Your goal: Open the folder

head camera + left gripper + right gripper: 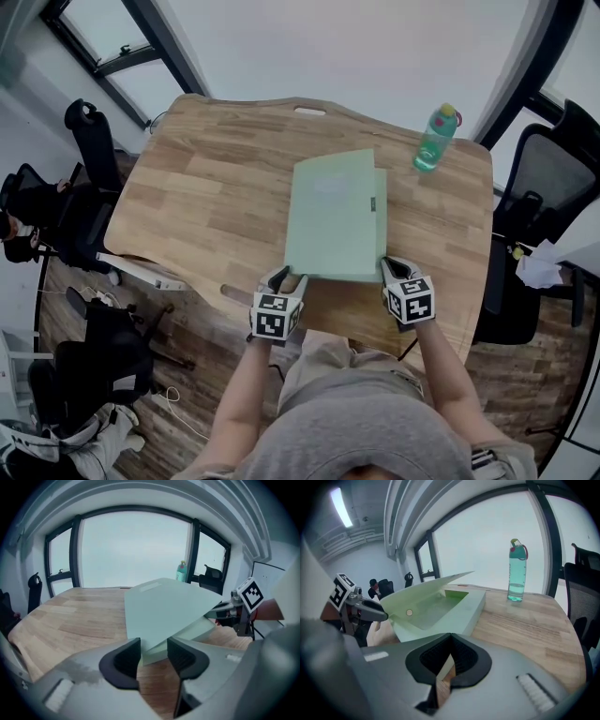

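Observation:
A pale green box folder (333, 216) lies on the wooden table (206, 197), its near edge towards me. Its lid (426, 590) stands lifted at a slant, showing the hollow inside (436, 607). My left gripper (286, 278) is at the near left corner; in the left gripper view (153, 656) its jaws stand apart with the lid's corner (140, 641) between them. From the right gripper view its fingers (370, 612) reach the lid's edge. My right gripper (389, 270) is at the near right corner. Its jaws (449, 660) are closed with a thin pale sliver of the folder between the pads.
A green water bottle (436, 139) stands at the table's far right, beyond the folder. Office chairs stand at the left (89, 141) and right (553, 169) of the table. A seated person (19, 225) is at the far left. A large window lies behind the table.

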Available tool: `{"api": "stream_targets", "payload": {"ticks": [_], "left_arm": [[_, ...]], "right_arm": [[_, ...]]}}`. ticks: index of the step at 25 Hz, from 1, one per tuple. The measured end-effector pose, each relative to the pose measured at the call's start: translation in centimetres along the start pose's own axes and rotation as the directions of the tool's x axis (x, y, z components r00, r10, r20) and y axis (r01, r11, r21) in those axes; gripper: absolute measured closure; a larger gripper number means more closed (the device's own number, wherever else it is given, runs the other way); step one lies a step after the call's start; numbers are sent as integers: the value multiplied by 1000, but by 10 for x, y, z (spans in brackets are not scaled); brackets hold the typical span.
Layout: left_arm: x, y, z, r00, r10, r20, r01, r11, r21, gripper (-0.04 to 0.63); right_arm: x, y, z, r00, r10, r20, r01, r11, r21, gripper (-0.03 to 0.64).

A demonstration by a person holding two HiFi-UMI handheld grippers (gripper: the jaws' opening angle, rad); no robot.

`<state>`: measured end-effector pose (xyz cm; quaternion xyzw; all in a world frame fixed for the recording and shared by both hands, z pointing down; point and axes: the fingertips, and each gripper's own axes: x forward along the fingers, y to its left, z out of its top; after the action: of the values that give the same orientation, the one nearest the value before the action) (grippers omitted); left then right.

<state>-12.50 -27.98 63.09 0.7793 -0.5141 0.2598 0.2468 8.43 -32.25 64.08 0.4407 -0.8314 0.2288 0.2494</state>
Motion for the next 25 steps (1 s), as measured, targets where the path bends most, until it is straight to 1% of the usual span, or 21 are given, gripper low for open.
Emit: {"api": "stream_targets", "payload": {"ticks": [3, 7, 12, 16, 19, 23, 25], "left_arm": [[-5, 4, -2, 1000, 7, 22, -7, 1000, -22, 425], [-12, 11, -1, 998, 45, 52, -43, 998, -37, 466], [-19, 23, -4, 993, 86, 82, -81, 995, -59, 499], [-23, 35, -9, 987, 120, 106, -109, 989, -103, 500], [-26, 44, -10, 982, 148, 117, -132, 982, -134, 500], [-30, 59, -15, 975, 192, 110, -172, 970, -171, 500], [-32, 67, -18, 971, 217, 105, -193, 961, -198, 484]], "right_arm": [[1, 0, -1, 1000, -5, -8, 5, 1000, -5, 617], [0, -1, -1, 1000, -14, -21, 14, 1000, -13, 617], [1, -1, -2, 999, -27, -31, 26, 999, -30, 617], [1, -1, -1, 998, -38, -43, 37, 999, -27, 617], [1, -1, -1, 997, -46, -58, 44, 998, -43, 617], [2, 0, -1, 996, -59, -68, 54, 996, -69, 617], [2, 0, -1, 995, -61, -73, 56, 996, -71, 617]]}}
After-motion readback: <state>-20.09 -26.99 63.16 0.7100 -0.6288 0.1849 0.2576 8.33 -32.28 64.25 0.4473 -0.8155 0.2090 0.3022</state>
